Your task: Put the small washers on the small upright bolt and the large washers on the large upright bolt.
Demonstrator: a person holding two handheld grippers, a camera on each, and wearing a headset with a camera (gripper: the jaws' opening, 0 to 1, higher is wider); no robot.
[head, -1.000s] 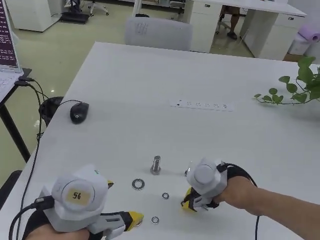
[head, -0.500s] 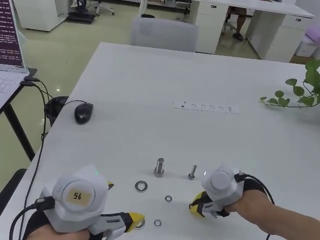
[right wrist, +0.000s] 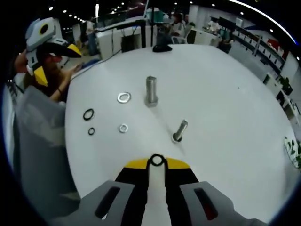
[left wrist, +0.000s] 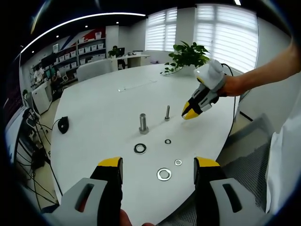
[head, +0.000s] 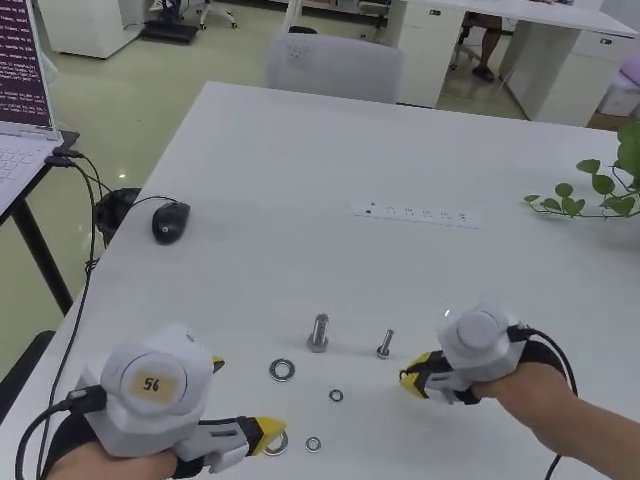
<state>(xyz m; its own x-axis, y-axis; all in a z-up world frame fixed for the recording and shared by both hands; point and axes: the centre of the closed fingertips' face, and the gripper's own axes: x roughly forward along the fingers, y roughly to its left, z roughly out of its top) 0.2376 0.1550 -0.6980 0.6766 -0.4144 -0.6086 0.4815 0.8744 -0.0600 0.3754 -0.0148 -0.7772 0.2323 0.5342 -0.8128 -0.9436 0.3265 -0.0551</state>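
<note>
Right gripper (right wrist: 157, 165), fingers clenched on a small washer (right wrist: 157, 160), near the small bolt (right wrist: 179, 130). It and the large bolt (right wrist: 150, 92) stand heads down on the counter (right wrist: 235, 94), long axes vertical. Left gripper (left wrist: 159, 163) fingers released.

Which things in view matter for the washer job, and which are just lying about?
Job: large bolt, small bolt, two large washers and, two small washers and, another small washer in right gripper.
Lying about: mouse, power strip, plant, laptop.

"56" on yellow label (head: 151, 384), top of left hand-held gripper (head: 243, 400)
</note>
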